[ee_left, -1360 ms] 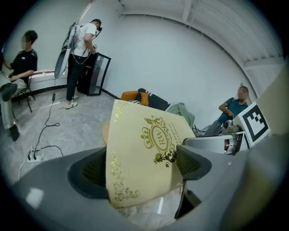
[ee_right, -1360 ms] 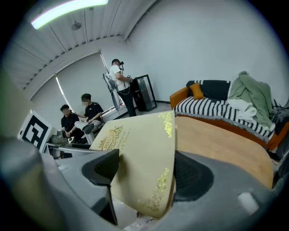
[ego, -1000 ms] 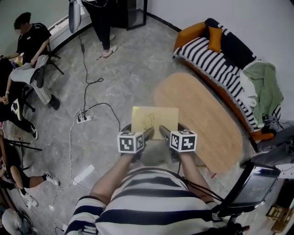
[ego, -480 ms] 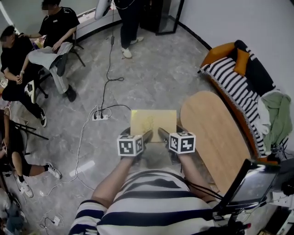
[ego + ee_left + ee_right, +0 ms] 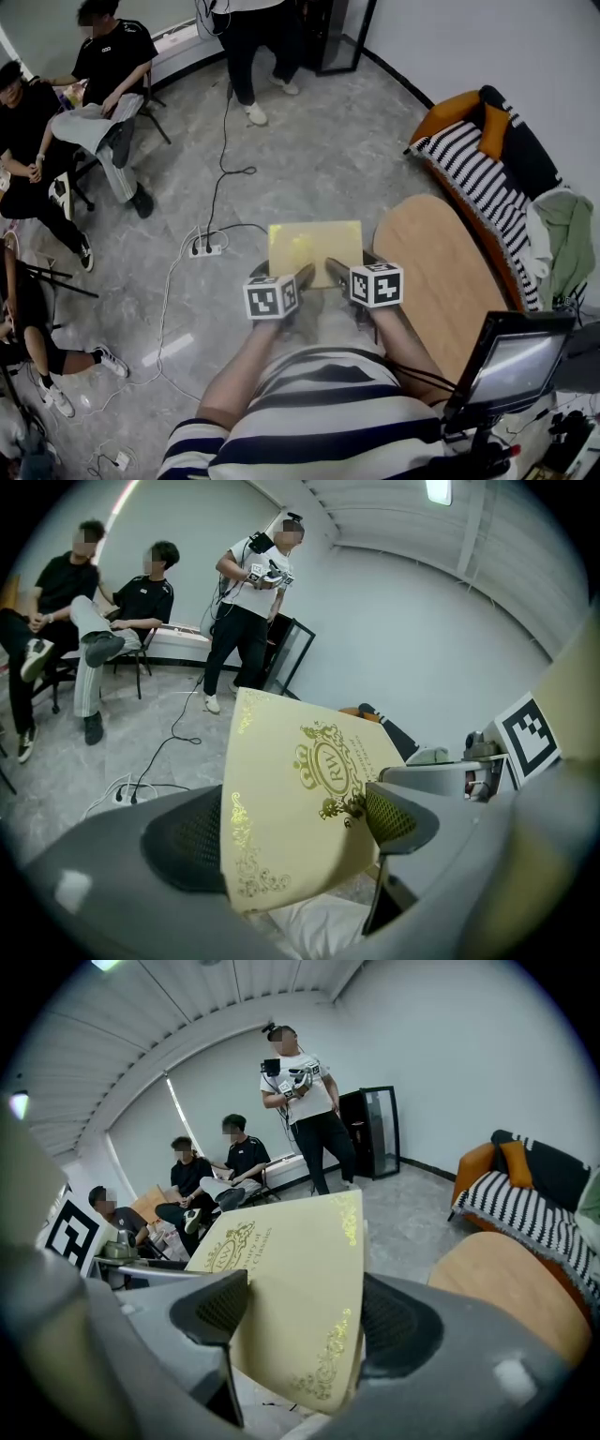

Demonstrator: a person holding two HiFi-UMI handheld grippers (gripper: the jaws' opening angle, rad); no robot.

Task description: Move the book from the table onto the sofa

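Observation:
A pale yellow book (image 5: 315, 247) with gold print hangs in the air over the grey floor, held flat by both grippers at its near edge. My left gripper (image 5: 302, 278) is shut on its left part (image 5: 291, 803). My right gripper (image 5: 335, 272) is shut on its right part (image 5: 295, 1302). The oval wooden table (image 5: 448, 281) lies to the right of the book. Behind it along the right wall stands the orange sofa (image 5: 487, 192) with a striped cover.
Cables and a power strip (image 5: 204, 247) lie on the floor to the left. Two people sit on chairs (image 5: 89, 89) at the far left; another stands at the back (image 5: 248, 47). A green garment (image 5: 568, 239) lies on the sofa. A screen on a stand (image 5: 511, 361) is at my right.
The view has swung left: the table and sofa now sit further right in the head view. The book stays held between both grippers in front of me.

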